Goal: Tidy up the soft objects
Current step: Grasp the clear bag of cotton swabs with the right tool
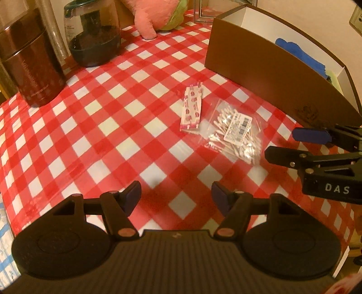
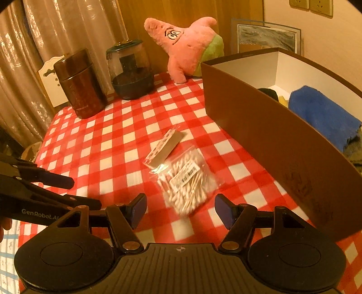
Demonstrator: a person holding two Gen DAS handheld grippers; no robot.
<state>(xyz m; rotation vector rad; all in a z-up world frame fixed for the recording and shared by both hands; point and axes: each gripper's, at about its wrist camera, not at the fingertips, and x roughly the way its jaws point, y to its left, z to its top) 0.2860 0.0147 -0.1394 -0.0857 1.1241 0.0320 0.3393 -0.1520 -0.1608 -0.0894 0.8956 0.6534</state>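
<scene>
A clear bag of cotton swabs (image 1: 233, 133) (image 2: 186, 183) lies on the red checked tablecloth beside a small patterned packet (image 1: 191, 109) (image 2: 164, 147). A pink star plush (image 2: 184, 47) (image 1: 153, 15) sits at the table's far edge. A brown box (image 2: 271, 135) (image 1: 260, 65) on the right holds a blue fuzzy cloth (image 2: 323, 115) (image 1: 298, 53). My right gripper (image 2: 181, 210) is open, just short of the swab bag; it also shows in the left wrist view (image 1: 280, 144). My left gripper (image 1: 176, 195) is open and empty over bare cloth, left of the bag.
A dark brown canister (image 2: 79, 83) (image 1: 29, 56) and a glass jar with dark contents (image 2: 131, 70) (image 1: 95, 34) stand at the back left. A framed picture (image 2: 269, 36) leans behind the box. Curtains hang at the left.
</scene>
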